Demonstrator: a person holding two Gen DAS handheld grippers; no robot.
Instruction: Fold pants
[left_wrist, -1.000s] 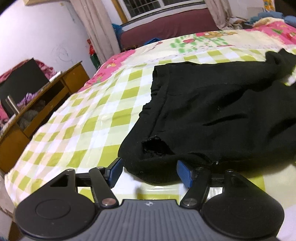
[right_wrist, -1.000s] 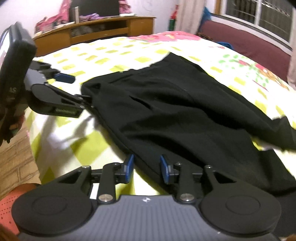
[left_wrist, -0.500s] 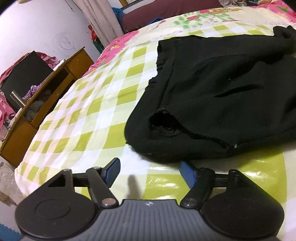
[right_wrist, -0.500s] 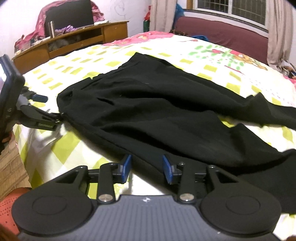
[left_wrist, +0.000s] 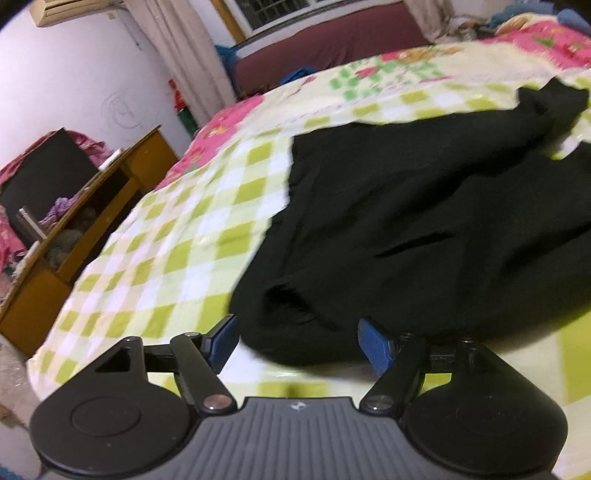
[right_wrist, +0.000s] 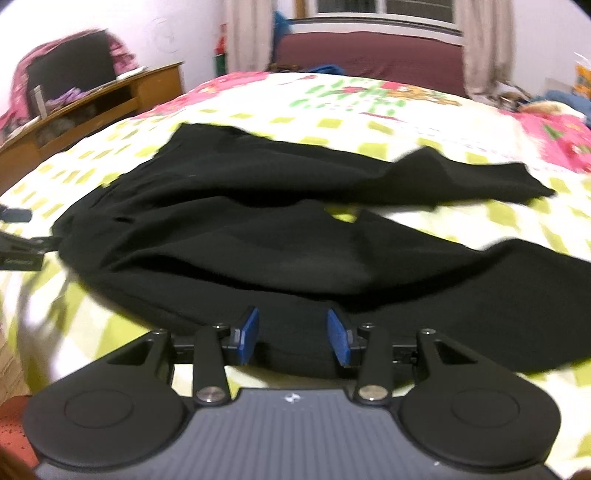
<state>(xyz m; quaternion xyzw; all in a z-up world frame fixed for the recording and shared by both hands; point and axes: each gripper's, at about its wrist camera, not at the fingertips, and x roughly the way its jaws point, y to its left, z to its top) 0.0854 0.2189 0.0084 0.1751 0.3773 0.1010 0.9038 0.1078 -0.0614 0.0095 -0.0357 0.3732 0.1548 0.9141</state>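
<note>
Left wrist view: a pair of black pants (left_wrist: 424, 229) lies spread on a bed covered by a green-and-white checked sheet (left_wrist: 177, 258). The waistband end is nearest the camera, bunched into a rounded fold with a dark opening in it. The left gripper (left_wrist: 299, 341) sits low at the bottom of the frame, its two blue-padded fingers (left_wrist: 375, 345) spread wide, one on each side of that bunched edge. The cloth lies between them, but they have not closed on it. A wooden desk (left_wrist: 92, 221) stands beside the bed on the left, with curtains (left_wrist: 184, 55) and a window behind.

Right wrist view: the same pants (right_wrist: 295, 229) stretch across the bed, both legs running off to the right, a small gap of sheet (right_wrist: 443, 125) showing between them. The right gripper (right_wrist: 291, 338) has its blue fingers (right_wrist: 247, 336) partly apart, with the near edge of the black fabric lying between them, not pinched. At the far left edge, the left gripper (right_wrist: 22, 240) appears beside the waistband end of the pants. Both views are somewhat blurred.
</note>
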